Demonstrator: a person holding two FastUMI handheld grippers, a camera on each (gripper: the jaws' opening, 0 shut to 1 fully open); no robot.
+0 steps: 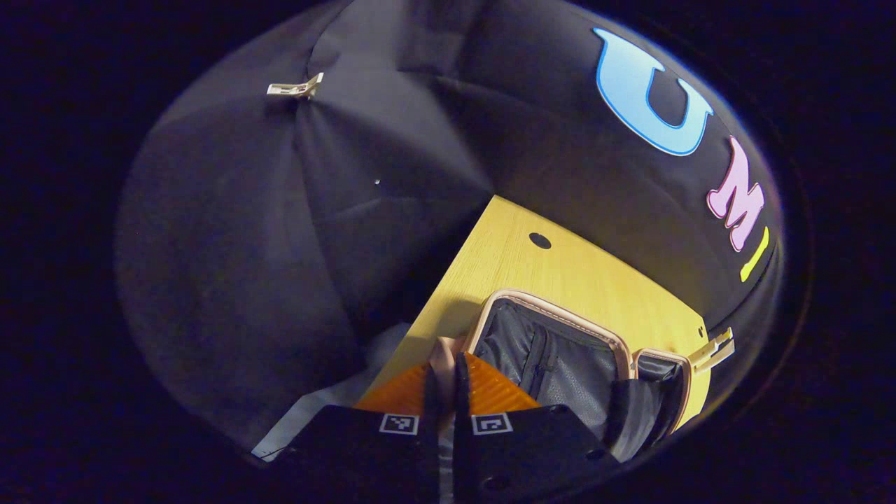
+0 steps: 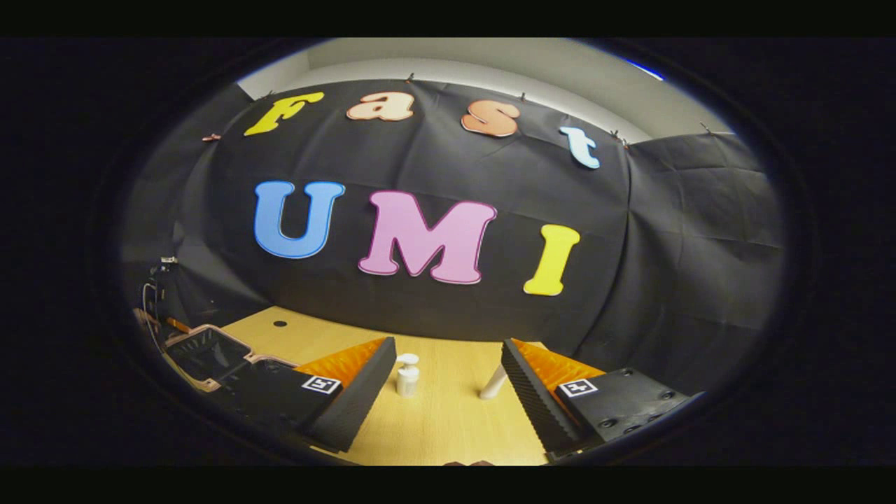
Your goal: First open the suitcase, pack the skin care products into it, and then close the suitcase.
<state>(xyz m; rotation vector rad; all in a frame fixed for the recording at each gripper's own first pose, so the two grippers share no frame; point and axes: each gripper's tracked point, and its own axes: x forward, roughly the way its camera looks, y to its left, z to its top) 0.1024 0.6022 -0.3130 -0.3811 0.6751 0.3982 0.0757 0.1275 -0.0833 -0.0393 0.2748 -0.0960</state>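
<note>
The suitcase (image 1: 553, 350) lies open on the wooden table (image 1: 532, 273), showing a pale pink rim and dark lining. My left gripper (image 1: 446, 364) is at its near corner, fingers pressed together on a pink bit of the rim. In the right gripper view the suitcase (image 2: 206, 350) sits at the far left. My right gripper (image 2: 448, 350) is open above the table (image 2: 448, 420). Ahead between its fingers stand a white pump bottle (image 2: 407, 376) and a slanting white tube (image 2: 493, 382), both untouched.
The black cloth wall closes the table's back and sides. A round hole (image 1: 540, 241) marks the tabletop beyond the suitcase. Cables (image 2: 148, 308) hang at the left past the suitcase. Bare wood lies around the two products.
</note>
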